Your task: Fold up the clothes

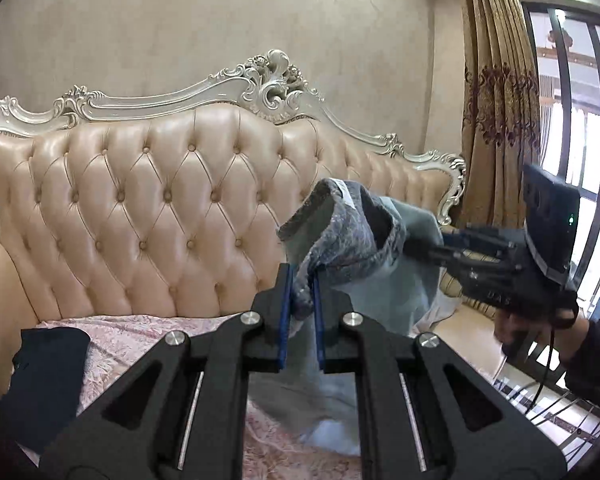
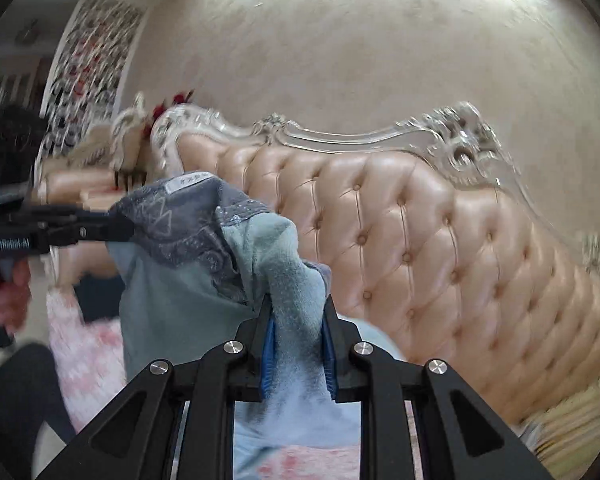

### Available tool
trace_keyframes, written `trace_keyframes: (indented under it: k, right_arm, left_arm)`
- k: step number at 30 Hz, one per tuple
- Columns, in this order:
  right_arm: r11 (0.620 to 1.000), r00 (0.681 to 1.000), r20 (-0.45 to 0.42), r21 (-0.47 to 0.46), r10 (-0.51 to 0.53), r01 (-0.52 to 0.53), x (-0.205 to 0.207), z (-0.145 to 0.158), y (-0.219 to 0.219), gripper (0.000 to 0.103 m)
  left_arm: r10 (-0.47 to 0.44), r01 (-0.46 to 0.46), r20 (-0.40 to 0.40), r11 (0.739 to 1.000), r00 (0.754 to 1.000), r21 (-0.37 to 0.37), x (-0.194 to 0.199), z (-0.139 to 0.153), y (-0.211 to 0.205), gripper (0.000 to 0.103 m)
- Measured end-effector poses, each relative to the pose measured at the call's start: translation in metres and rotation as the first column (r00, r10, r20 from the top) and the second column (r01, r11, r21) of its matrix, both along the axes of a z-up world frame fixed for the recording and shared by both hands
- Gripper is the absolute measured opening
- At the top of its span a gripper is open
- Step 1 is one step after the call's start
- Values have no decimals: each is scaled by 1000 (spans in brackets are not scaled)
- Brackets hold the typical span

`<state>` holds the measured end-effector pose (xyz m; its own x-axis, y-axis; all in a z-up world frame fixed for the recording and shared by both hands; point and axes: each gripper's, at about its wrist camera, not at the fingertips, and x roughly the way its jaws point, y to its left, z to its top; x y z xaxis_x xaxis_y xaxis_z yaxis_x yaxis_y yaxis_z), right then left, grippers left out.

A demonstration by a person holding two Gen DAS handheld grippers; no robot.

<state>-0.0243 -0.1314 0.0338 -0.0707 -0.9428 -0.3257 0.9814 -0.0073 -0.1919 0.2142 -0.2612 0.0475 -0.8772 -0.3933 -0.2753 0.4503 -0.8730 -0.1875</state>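
Note:
A light blue garment [image 1: 400,264] with a grey patterned waistband [image 1: 340,232] hangs in the air over the bed. My left gripper [image 1: 300,312] is shut on one side of the waistband. My right gripper [image 2: 298,332] is shut on the garment's [image 2: 180,292] other side; it also shows at the right of the left wrist view, held by a hand [image 1: 512,332]. The waistband [image 2: 188,220] stretches between the two grippers with a white label [image 2: 186,182] at its top. In the right wrist view the left gripper [image 2: 112,232] comes in from the left.
A pink patterned bedspread [image 1: 140,336] lies below, with a dark navy garment [image 1: 44,380] on its left. A tufted beige headboard [image 1: 160,200] stands behind. A gold curtain [image 1: 496,100] and a window [image 1: 588,140] are on the right. The right wrist view is blurred.

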Motion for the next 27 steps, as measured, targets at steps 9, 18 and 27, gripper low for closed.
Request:
trace_keyframes:
  k: [9, 18, 27]
  right_arm:
    - [992, 996, 16, -83, -91, 92, 7, 3, 9, 20]
    - [983, 988, 10, -99, -152, 152, 19, -15, 24, 20]
    - [992, 992, 95, -87, -85, 93, 14, -15, 35, 20]
  left_arm:
    - [-85, 81, 16, 984, 996, 156, -8, -50, 17, 15]
    - [-33, 32, -1, 959, 999, 280, 2, -112, 28, 97]
    - [-89, 92, -27, 974, 996, 206, -15, -162, -12, 97]
